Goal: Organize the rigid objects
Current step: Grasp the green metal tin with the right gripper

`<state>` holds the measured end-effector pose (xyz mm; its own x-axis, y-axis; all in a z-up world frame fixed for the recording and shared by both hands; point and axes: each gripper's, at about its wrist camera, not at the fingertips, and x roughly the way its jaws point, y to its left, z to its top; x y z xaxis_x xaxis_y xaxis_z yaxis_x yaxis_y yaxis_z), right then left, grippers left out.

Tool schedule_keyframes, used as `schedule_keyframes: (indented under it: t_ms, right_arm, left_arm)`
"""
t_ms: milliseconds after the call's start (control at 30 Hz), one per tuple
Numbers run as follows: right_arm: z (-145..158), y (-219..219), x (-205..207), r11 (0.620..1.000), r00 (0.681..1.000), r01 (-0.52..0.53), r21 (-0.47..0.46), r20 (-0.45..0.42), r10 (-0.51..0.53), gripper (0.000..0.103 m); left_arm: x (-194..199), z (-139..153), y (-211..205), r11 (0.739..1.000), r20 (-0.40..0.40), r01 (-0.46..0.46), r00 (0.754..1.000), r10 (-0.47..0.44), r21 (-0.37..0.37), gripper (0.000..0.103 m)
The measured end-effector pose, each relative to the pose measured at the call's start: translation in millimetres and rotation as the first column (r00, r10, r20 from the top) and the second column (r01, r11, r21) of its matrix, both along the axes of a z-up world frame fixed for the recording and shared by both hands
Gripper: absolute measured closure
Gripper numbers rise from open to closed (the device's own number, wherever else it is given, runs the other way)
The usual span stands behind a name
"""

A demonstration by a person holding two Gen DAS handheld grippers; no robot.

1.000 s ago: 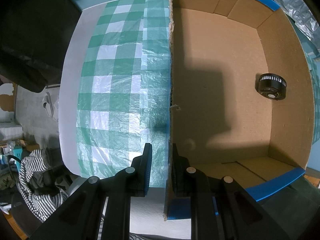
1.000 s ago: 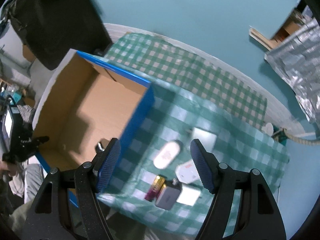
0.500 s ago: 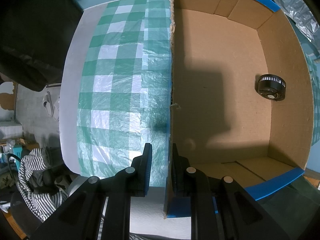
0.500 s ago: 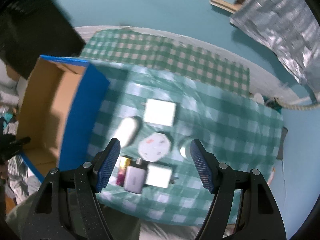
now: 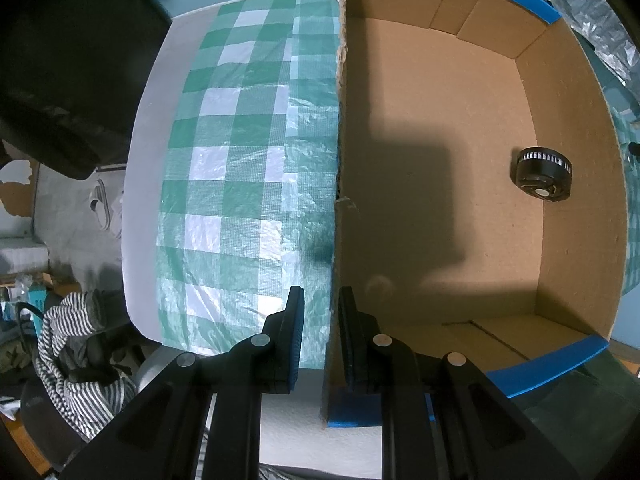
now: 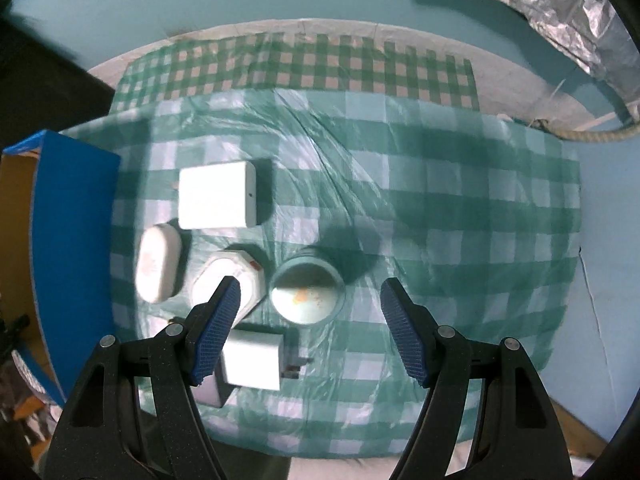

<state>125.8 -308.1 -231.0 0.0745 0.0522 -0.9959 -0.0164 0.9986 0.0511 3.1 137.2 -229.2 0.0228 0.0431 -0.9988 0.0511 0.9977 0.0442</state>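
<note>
My left gripper (image 5: 320, 300) points down, shut on the left wall of the cardboard box (image 5: 338, 140), one finger inside and one outside. A black round part (image 5: 542, 178) lies inside the box by its right wall. My right gripper (image 6: 310, 286) hangs open over the checked cloth, empty. Below it, between its fingers, stands a round teal container (image 6: 306, 294). Left of that lie a white hexagonal adapter (image 6: 228, 284), a white oval case (image 6: 158, 264), a white square charger (image 6: 218, 196) and a white plug charger (image 6: 254, 360). The box's blue outer wall (image 6: 72, 240) borders them.
Green checked cloth (image 5: 240, 160) covers the table left of the box and continues to the right of the objects (image 6: 460, 240). Striped fabric (image 5: 68, 352) and dark clutter lie past the table's left edge. Silver foil (image 6: 560, 12) hangs at the far right.
My right gripper has swung from over the box's edge to above the group of small objects, rolling and sinking closer to them. The left gripper and the box have stayed put.
</note>
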Motion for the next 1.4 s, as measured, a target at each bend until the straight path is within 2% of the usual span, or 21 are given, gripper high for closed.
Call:
schedule_keyframes:
  t_ms: [500,667,700,733,1400]
  right_arm:
    - [-30.1,1.1,2.4,1.0,1.0,-0.009,0.0,0.0,0.009,0.03]
    - [-41.4,2.8,2.0,1.0,1.0,-0.008,-0.018,-0.008,0.007,0.049]
    - [-43.0,2.6,1.8,1.0,1.0,-0.006,-0.015,-0.011,0.006,0.057]
    - [-43.3,3.6,1.0,1.0,1.0,-0.002,-0.011,-0.012,0.002,0.058]
    - [-3.6,23.8,-11.7,0.995,0.996,-0.086,-0.046,0.024,0.087,0.059]
  left_arm:
    - [-3.4,-1.9,-2.7,1.0,-0.004,0.002,1.0,-0.002,0.005,0.086]
    - [-4.9,-1.9,-1.7,1.0,0.001,0.006,1.0,-0.006,0.008,0.086]
    - [-5.8,-1.7,-2.5,1.0,0.003,0.005,1.0,-0.005,0.008,0.086]
    - [-5.8,-1.2,-2.6,1.0,0.005,0.006,1.0,-0.006,0.007,0.086]
    - [-6.9,-1.0,-6.6,1.0,0.007,0.021,1.0,-0.021,0.008,0.086]
